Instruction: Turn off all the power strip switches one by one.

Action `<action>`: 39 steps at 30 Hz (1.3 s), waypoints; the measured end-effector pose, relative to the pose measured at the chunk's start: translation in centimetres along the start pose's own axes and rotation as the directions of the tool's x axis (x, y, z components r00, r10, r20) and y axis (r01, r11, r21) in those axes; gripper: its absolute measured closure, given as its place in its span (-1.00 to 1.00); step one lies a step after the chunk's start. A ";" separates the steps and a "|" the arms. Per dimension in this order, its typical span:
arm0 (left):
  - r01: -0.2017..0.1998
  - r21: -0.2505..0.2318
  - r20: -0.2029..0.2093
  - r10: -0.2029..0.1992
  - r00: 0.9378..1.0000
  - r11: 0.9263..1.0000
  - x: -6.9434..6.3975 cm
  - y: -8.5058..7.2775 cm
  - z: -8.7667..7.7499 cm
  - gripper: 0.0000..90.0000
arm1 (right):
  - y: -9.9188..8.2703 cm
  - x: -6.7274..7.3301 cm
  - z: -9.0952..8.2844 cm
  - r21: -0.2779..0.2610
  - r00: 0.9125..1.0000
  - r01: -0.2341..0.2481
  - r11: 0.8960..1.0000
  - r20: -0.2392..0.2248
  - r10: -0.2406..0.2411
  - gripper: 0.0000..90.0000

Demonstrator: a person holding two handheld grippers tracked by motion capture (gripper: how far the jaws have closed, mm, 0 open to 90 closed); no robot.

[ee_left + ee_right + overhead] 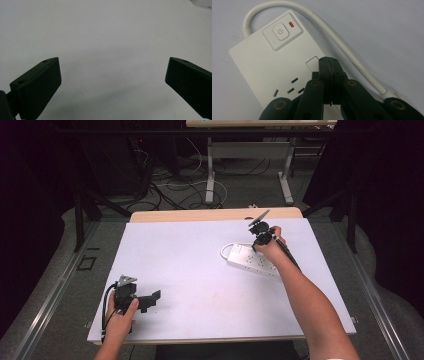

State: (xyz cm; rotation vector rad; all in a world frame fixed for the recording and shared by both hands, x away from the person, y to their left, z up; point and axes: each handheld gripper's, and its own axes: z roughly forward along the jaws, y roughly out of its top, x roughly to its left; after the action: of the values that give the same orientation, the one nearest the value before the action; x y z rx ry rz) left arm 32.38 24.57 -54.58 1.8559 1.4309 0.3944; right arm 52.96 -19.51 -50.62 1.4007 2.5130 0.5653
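1. Dim lab floor strewn with cables (pixel 165 187) beyond; pale lavender tabletop (pixel 200 270) on a wooden board in front.
2. White plastic power strip (pixel 250 260) flat toward the right edge of the tabletop, nearer the far side, its white round cord (pixel 226 249) looping off the far end and back alongside.
3. Seen in the right gripper view: square power button (pixel 280 31) with a small red indicator light (pixel 291 24) at the cord end, socket slots (pixel 292 87) nearer the camera.
4. Right gripper (pixel 329 65) pointed down at the strip's top face, jaws pressed fully together with nothing between them, tips on or just above the plastic beside a socket; contact not certain.
5. Left gripper (pixel 112 82) near the front left corner of the tabletop, jaws spread wide over bare surface, holding nothing, well apart from the strip.
6. Likely handling: light, rigid, smooth-shelled body, prone to sliding on the slick top when pushed; cord stiff enough to drag or twist it.
7. Best hold: across the 2 long sides of the body, or a closed-tip press straight down on the button.
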 end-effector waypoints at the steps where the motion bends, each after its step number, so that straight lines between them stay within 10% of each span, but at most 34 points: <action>1: 0.002 -0.006 -0.001 -0.002 1.000 1.000 0.0 0.0 0.0 -0.99 | -0.1 0.1 0.1 -0.013 1.000 -0.011 1.000 0.001 0.011 1.00; 39: 0.005 -0.002 0.000 -0.005 1.000 1.000 0.0 0.0 0.0 -0.99 | -0.9 -0.7 -0.3 -0.028 0.998 -0.063 0.998 -0.029 0.062 1.00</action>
State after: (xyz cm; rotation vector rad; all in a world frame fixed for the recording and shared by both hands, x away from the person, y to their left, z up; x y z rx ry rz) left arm 32.41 24.51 -54.60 1.8503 1.4346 0.3938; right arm 52.53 -20.57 -50.72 1.4758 2.4795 0.6339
